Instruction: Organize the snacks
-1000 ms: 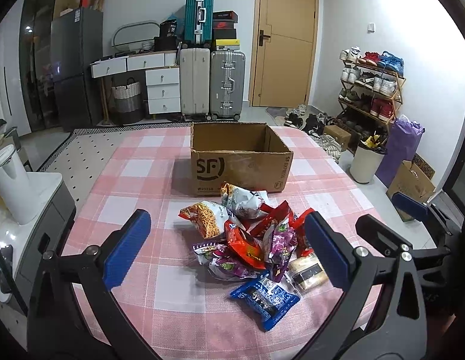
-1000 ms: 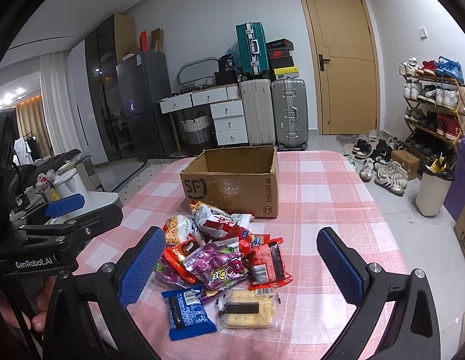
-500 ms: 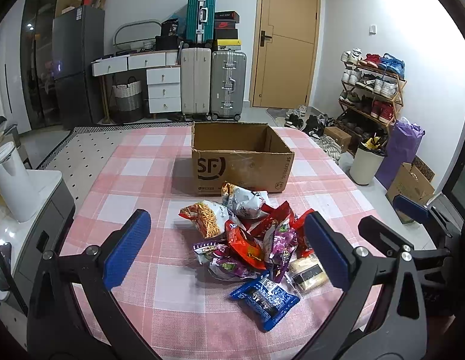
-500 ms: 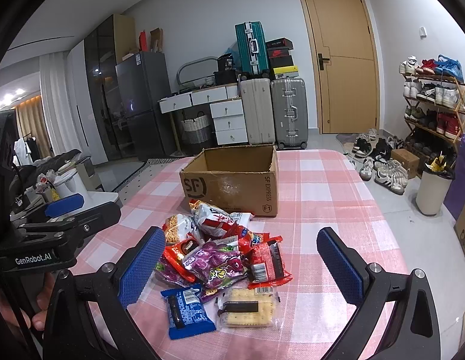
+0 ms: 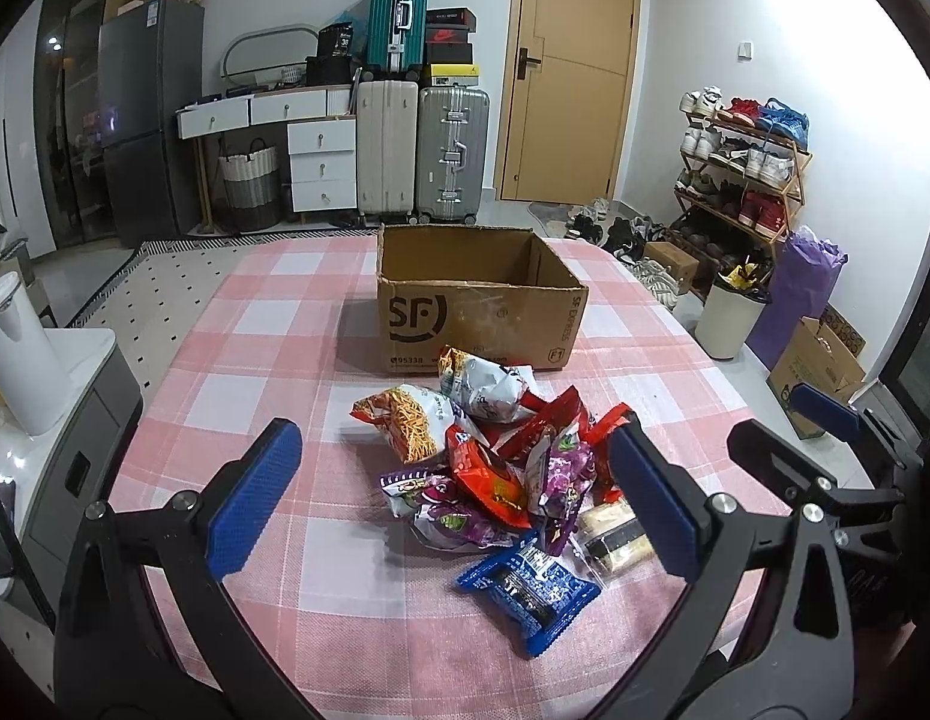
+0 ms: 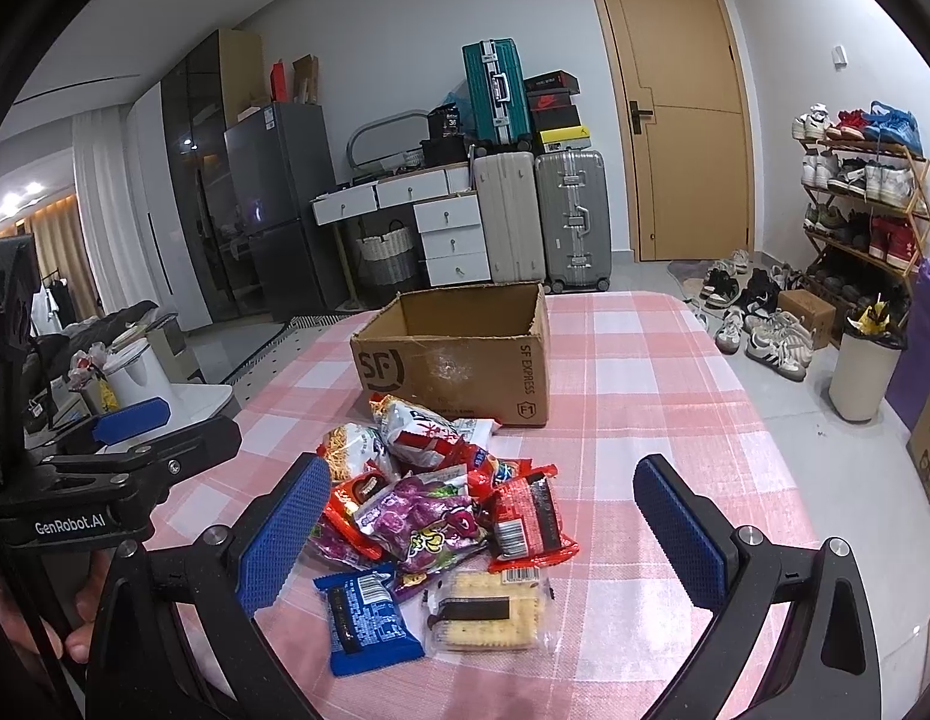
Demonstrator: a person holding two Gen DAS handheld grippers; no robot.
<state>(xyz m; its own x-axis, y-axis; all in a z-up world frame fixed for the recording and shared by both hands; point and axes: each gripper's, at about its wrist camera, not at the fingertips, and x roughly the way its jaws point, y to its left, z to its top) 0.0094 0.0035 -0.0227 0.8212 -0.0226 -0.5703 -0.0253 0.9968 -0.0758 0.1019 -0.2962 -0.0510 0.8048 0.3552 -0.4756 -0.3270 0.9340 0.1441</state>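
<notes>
We held the left gripper and right gripper spread wide and empty above the heap of bright foil snack packets, which lay mid-table before the open brown cardboard box on the pink-checked tablecloth.

My surface wears a pink-and-white check. The box is plain brown cardboard with black print. In the snack pile I see a blue packet, a purple one, a red one and a pale cracker pack. Both sets of jaws are black with blue pads.
</notes>
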